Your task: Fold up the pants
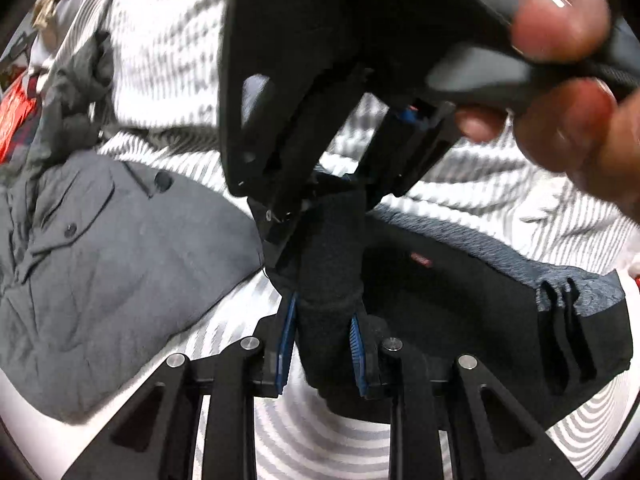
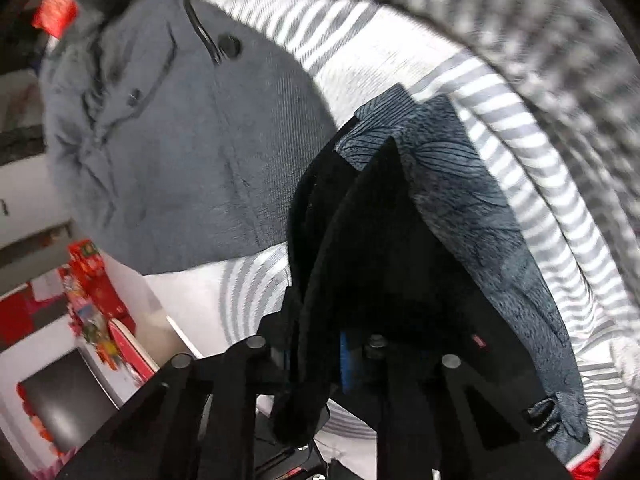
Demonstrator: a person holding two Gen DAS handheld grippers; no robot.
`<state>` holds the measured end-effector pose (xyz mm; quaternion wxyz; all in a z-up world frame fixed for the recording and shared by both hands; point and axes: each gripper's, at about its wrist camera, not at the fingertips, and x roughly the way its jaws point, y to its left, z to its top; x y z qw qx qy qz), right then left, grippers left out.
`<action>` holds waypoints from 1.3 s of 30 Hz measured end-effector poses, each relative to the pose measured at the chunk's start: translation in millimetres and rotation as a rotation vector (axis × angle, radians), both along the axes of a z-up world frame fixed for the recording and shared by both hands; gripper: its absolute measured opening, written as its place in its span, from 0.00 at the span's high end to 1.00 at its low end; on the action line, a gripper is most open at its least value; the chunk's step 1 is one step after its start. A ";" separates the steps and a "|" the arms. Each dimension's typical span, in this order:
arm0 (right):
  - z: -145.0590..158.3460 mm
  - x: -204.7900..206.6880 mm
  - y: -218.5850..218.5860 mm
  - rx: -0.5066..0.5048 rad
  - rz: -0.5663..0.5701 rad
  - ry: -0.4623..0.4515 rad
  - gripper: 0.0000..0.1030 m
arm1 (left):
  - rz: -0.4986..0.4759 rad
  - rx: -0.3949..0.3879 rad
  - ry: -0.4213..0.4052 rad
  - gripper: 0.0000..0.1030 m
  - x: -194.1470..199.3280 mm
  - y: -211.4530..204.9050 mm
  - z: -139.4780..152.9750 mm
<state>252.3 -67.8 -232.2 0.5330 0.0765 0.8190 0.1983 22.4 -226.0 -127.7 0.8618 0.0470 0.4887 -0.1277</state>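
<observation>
Left wrist view: left gripper (image 1: pixel 322 340), blue pads, clamped on a bunched fold of the dark black-and-heathered-blue fabric pants (image 1: pixel 460 280), which lie on a grey-and-white striped bedsheet (image 1: pixel 168 60). The black right gripper (image 1: pixel 316 196) comes in from above, held by a person's hand (image 1: pixel 572 92), its tips at the same fold. Grey buttoned garment (image 1: pixel 120 256) lies just left. Right wrist view: right gripper (image 2: pixel 320 356) pinched together on dark pants cloth (image 2: pixel 460 200); grey garment (image 2: pixel 192 152) upper left, touching the pants.

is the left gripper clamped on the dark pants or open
Clamped. In the left wrist view the left gripper has a bunched fold of the dark pants pinched between its blue-padded fingers.
</observation>
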 end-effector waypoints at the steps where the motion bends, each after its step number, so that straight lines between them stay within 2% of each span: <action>1: 6.8 -1.8 -8.7 0.023 -0.031 -0.016 0.84 | -0.014 0.001 -0.012 0.75 -1.9 -5.1 6.0; 10: 85.1 -33.6 -122.4 0.238 -0.352 -0.164 0.84 | -0.210 0.037 -0.153 0.75 -30.8 -68.7 69.7; 17: 139.1 -104.5 -226.8 0.358 -0.595 -0.295 0.84 | -0.402 0.044 -0.205 0.75 -76.7 -137.0 113.3; 23: 164.0 -179.7 -314.8 0.415 -0.791 -0.393 0.84 | -0.567 0.060 -0.235 0.75 -121.2 -200.4 129.2; 26: 166.3 -220.6 -357.0 0.424 -0.879 -0.424 0.84 | -0.660 0.070 -0.234 0.75 -146.9 -237.3 128.5; 31: 151.7 -280.9 -417.3 0.413 -1.018 -0.425 0.84 | -0.795 0.103 -0.197 0.75 -184.7 -292.6 104.5; 35: 107.0 -319.4 -452.5 0.397 -1.127 -0.378 0.84 | -0.876 0.164 -0.146 0.75 -210.1 -329.3 68.4; 39: 66.1 -339.6 -469.1 0.396 -1.175 -0.348 0.84 | -0.921 0.236 -0.125 0.75 -225.5 -349.9 35.3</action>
